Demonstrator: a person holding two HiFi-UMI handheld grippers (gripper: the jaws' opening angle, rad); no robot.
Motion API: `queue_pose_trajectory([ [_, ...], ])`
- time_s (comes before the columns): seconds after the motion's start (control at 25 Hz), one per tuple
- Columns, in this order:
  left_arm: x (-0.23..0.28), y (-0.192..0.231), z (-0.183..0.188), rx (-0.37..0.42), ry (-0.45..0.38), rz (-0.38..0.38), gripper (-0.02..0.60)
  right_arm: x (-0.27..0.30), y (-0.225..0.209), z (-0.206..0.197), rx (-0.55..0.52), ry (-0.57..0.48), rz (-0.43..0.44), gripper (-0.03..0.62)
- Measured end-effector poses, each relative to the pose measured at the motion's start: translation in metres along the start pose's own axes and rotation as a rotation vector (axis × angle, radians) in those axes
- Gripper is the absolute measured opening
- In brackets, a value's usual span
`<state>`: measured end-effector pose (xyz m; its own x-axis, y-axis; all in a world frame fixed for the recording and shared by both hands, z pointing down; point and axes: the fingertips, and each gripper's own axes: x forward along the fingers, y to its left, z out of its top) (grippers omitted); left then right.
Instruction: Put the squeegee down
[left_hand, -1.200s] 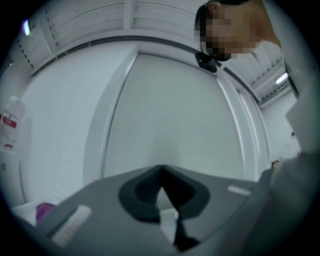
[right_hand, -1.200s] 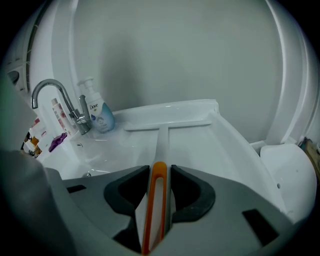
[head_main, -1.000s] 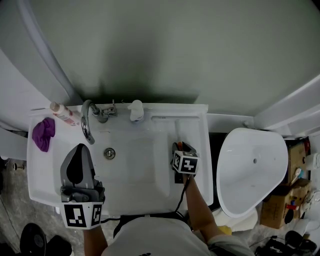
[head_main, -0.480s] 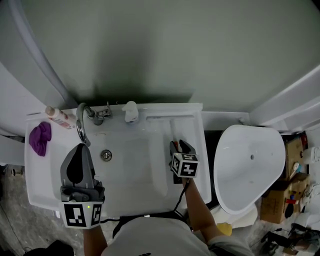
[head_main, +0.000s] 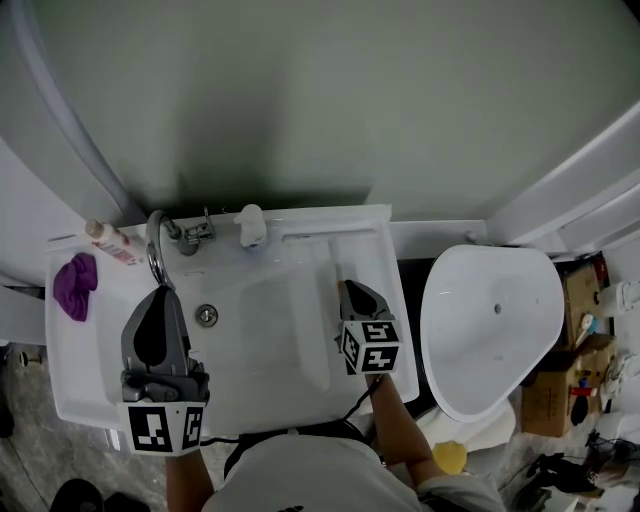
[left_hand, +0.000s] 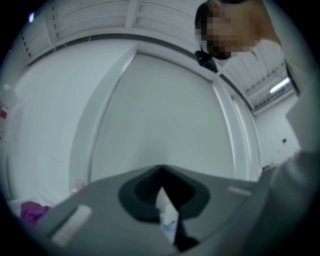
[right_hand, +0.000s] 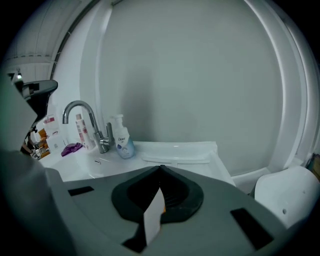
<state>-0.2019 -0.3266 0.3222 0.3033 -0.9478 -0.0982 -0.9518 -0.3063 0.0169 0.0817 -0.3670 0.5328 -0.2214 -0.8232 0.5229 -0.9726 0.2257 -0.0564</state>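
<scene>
Squeegee (right_hand: 175, 159) lies free on the sink's (head_main: 70, 370) right rear rim. Right tool (head_main: 350, 290), jaws together and empty, hangs above it. Left tool (head_main: 157, 300) is likewise closed and empty. Placement looks complete; only withdrawal remains.

The sink (head_main: 80, 370) is glossy white, the faucet (head_main: 155, 255) polished metal — the cloth (head_main: 72, 285) soft.

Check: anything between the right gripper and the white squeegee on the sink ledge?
Nothing visible. The white flat squeegee lies on the white ceramic sink's rear ledge, ahead of the shut, empty right gripper.
</scene>
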Motion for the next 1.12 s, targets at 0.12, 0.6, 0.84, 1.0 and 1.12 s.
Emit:
queue_pose_trajectory([
  [0.12,-0.003,-0.004,0.002,-0.003,-0.007,-0.008,0.008,-0.016,0.005,0.013,-0.016,-0.05,0.0,0.001],
  [0.6,-0.03,-0.017,0.014,-0.005,-0.051,-0.03,0.008,-0.079,0.022,0.055,-0.041,-0.236,0.006,0.002],
  [0.84,-0.044,-0.026,0.024,-0.003,-0.077,-0.043,0.008,-0.112,0.029,0.066,-0.05,-0.301,0.023,0.002],
  [1.0,-0.054,-0.033,0.033,-0.003,-0.097,-0.05,0.008,-0.137,0.032,0.076,-0.062,-0.351,0.025,0.002],
  [1.12,-0.061,-0.038,0.037,-0.004,-0.108,-0.056,0.008,-0.154,0.033,0.081,-0.059,-0.381,0.025,0.002],
])
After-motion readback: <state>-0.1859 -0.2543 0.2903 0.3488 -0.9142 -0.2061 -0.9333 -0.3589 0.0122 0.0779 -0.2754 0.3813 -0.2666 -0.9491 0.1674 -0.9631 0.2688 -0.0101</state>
